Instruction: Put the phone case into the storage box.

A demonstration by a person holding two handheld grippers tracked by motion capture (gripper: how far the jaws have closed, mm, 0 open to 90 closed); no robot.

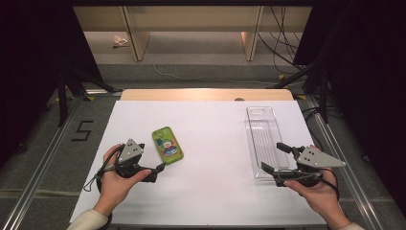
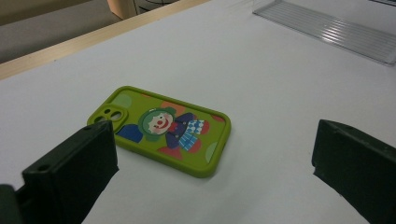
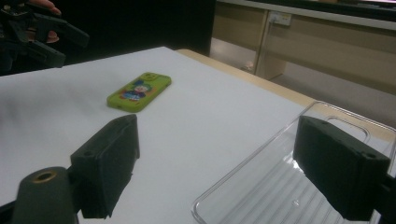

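Note:
A green phone case (image 1: 167,145) with a clown picture lies flat on the white table top (image 1: 210,191), left of the middle. My left gripper (image 1: 156,171) is held just in front of it and points at it. In the left gripper view the phone case (image 2: 168,130) lies ahead of the left gripper (image 2: 212,140), whose jaws stand wide apart with nothing between them. A clear plastic tray (image 1: 262,136) lies lengthwise at the right. My right gripper (image 1: 273,157) is open over its near end. In the right gripper view, one jaw of the right gripper (image 3: 217,123) is above the tray (image 3: 261,186) and the other above the table.
The table's wooden far edge (image 1: 206,94) borders the white top. Beyond it are a floor with cables (image 1: 282,43) and wooden furniture legs (image 1: 136,43). Dark stands (image 1: 311,76) flank the table, and metal rails (image 1: 43,163) run along both sides.

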